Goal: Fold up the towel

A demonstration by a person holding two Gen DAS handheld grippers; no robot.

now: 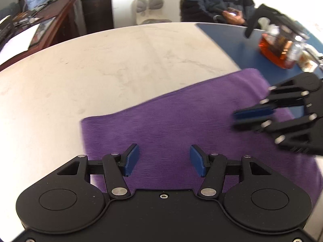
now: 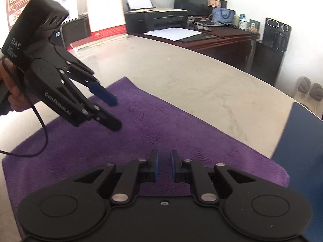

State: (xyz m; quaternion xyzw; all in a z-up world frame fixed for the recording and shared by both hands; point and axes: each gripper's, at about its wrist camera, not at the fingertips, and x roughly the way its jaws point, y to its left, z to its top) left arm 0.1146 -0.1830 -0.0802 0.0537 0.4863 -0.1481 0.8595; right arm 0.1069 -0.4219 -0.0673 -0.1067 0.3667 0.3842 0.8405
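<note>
L wrist view, my cam: purple towel (image 1: 181, 125) lies flat on pale marble-look table (image 1: 101, 64), running diagonally from near-left to far-right. L gripper (image 1: 164, 160) hangs over towel's near part w/ blue pads spread wide, nothing between them. R gripper (image 1: 238, 119) enters from right edge, above towel, pads nearly together w/ a thin gap; no cloth held as far as I can see. Far right: glass teapot (image 1: 276, 48) w/ amber liquid on blue mat (image 1: 238, 46). A seated person (image 1: 220, 2) behind table holds a phone.

R wrist view: same towel (image 2: 161, 129) spread under both tools. R gripper (image 2: 164, 166) pads close, narrow slit, empty. L gripper (image 2: 115, 114) at left, angled down over towel, a hand (image 2: 12, 92) on its grip; one blue pad shows, fingers apart. Bkgd: printer (image 2: 155, 18), monitor (image 2: 190, 2) on dark desk (image 2: 222, 40).
</note>
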